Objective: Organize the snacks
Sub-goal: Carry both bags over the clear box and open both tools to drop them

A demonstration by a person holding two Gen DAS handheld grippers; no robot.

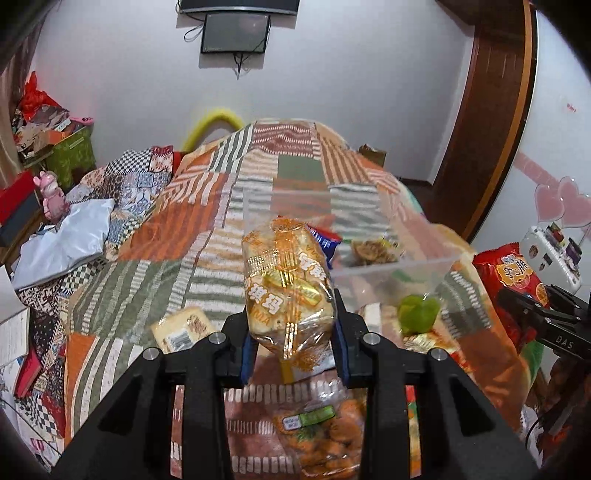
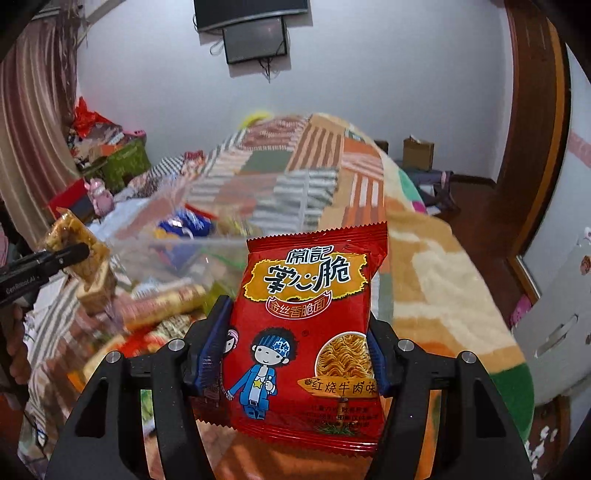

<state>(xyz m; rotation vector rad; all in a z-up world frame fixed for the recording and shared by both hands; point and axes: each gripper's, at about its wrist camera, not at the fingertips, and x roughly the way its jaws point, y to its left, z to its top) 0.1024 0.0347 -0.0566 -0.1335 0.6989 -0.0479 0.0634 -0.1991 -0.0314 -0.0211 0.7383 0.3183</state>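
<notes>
A: Left gripper is clamped on a clear-wrapped cake pack, held up over the patchwork bedspread, just this side of the clear plastic bin.

B: And the right gripper is squeezed on a red crispy-noodle packet, upright between its blue pads.

A: Inside the bin there's a blue wrapper and something brown, too blurred to name.

B: More snacks lie loose on the bed: a bag of orange pieces, a green candy.

A: Room's cluttered. White wall, a dark screen mounted high, a brown wooden door frame to the right, and a pink figurine on the left.
</notes>
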